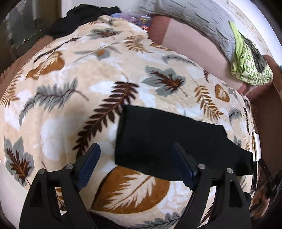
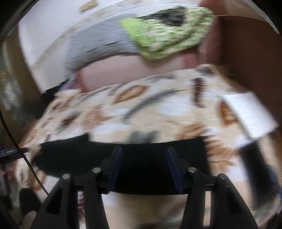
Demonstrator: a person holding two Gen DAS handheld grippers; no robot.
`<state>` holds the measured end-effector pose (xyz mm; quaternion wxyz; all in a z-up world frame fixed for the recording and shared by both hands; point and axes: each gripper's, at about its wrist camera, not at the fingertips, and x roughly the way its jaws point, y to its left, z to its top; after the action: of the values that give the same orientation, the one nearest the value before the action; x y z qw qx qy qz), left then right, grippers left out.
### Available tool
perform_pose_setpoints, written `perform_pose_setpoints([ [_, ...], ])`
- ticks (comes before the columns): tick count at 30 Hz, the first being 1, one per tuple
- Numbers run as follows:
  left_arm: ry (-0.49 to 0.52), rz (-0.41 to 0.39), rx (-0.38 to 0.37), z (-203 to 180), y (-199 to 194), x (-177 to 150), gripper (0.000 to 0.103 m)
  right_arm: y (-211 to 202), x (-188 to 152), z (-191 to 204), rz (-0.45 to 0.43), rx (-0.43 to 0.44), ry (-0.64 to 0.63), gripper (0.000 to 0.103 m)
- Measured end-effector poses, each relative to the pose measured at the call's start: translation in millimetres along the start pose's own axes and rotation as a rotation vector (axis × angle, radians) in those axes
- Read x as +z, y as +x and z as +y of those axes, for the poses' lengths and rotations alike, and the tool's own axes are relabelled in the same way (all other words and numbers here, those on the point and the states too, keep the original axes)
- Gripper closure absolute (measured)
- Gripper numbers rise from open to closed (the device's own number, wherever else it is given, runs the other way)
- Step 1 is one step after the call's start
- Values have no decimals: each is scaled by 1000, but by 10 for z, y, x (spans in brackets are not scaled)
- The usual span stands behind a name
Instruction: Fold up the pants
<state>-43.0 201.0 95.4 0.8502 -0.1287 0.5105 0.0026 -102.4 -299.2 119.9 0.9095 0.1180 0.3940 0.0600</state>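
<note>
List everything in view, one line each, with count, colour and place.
folded pants: one, black, flat on the blanket's near part.
leaf-print blanket: one, beige with brown and grey leaves, covering the bed.
pillow: one, grey, at the far side.
green patterned cloth: one, lime and black, bunched by the pillow.
dark clothing: one heap, black, far left edge.
white paper: one, on the blanket's right edge.
left hand-held gripper: black, open, empty.
right hand-held gripper: black, open, over the pants.
</note>
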Motion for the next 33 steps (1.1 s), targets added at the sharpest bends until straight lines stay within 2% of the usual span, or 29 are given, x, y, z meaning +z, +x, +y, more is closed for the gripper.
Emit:
perform_pose_setpoints([
  [3, 8, -2, 23, 17, 44, -74, 20, 276, -96, 402, 44, 131, -51, 47],
  [7, 24, -2, 20, -24, 98, -137, 20, 584, -263, 976, 88, 220, -163, 47],
  [11, 2, -1, 7, -3, 175, -128, 20, 788, -428, 1630, 110, 323, -336, 48],
  [14, 3, -4, 26, -10, 258, -115, 20, 921, -538, 2073, 120, 373, -454, 55],
  [16, 19, 0, 28, -17, 308, -115, 20, 1001, -614, 2302, 130, 410, -505, 55],
  [21, 23, 3, 26, -5, 408, -115, 20, 1252, -744, 2650, 163, 392, -626, 55],
  [22, 21, 3, 22, -1, 416, -117, 20, 1291, -764, 2684, 160, 375, -650, 67],
  [23, 19, 2, 19, 4, 420, -120, 20, 1318, -757, 2699, 158, 355, -663, 96],
  [24, 19, 0, 17, 7, 419, -122, 20, 1327, -730, 2689, 160, 347, -653, 99],
  [27, 28, -22, 4, 13, 356, -138, 20, 1208, -615, 2601, 149, 386, -573, 99],
  [33, 19, -34, -3, 71, 314, -170, 20, 1128, -783, 2661, 183, 367, -615, 99],
])
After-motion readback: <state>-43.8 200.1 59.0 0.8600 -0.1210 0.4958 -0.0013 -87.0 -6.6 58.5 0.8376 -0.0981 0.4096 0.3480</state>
